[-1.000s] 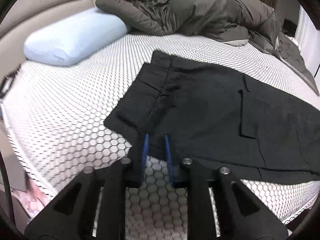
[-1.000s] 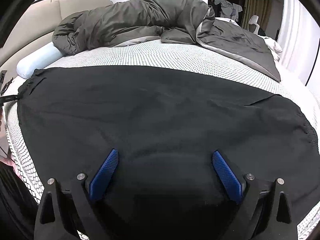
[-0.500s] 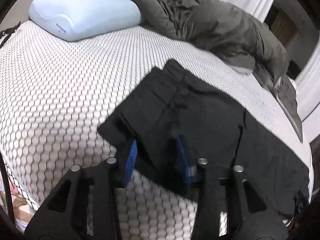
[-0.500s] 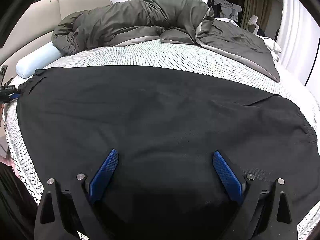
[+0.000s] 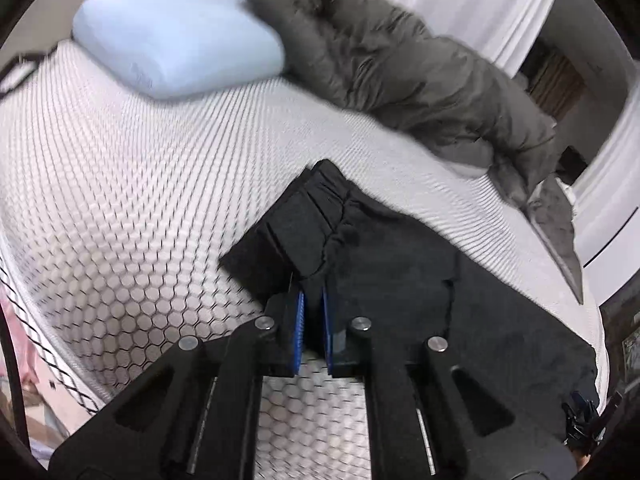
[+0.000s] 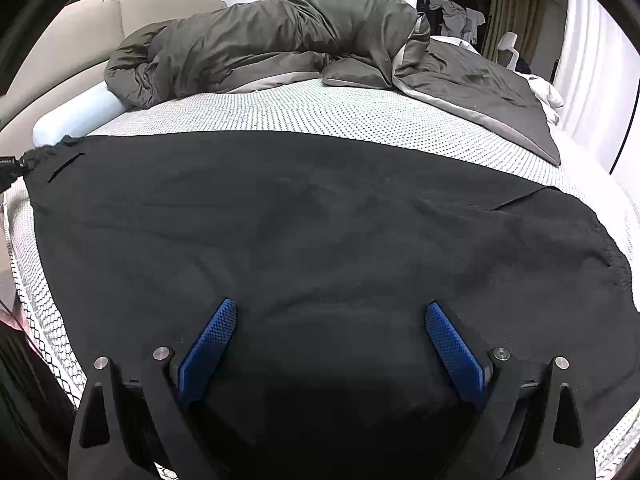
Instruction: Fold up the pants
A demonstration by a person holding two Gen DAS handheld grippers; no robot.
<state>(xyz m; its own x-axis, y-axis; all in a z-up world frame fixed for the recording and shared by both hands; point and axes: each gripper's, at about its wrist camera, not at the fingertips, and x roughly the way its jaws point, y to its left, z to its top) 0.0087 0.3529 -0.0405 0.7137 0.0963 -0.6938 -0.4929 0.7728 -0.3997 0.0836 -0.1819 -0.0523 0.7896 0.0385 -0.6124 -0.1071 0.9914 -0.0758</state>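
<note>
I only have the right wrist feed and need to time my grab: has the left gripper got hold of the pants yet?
Observer: Yes. In the left wrist view the left gripper has just been closing, and its blue pads now pinch the near edge of the black pants.
Operator: Which end is it holding?
Observer: The end nearest the light blue pillow; a stitched band and gathers show there.
Operator: Is that cloth lifted at all?
Observer: It puckers up slightly towards the pads; the rest lies flat on the honeycomb mattress cover.
Operator: Anything near that end?
Observer: Only the grey duvet, heaped further back and clear of the pants.
</note>
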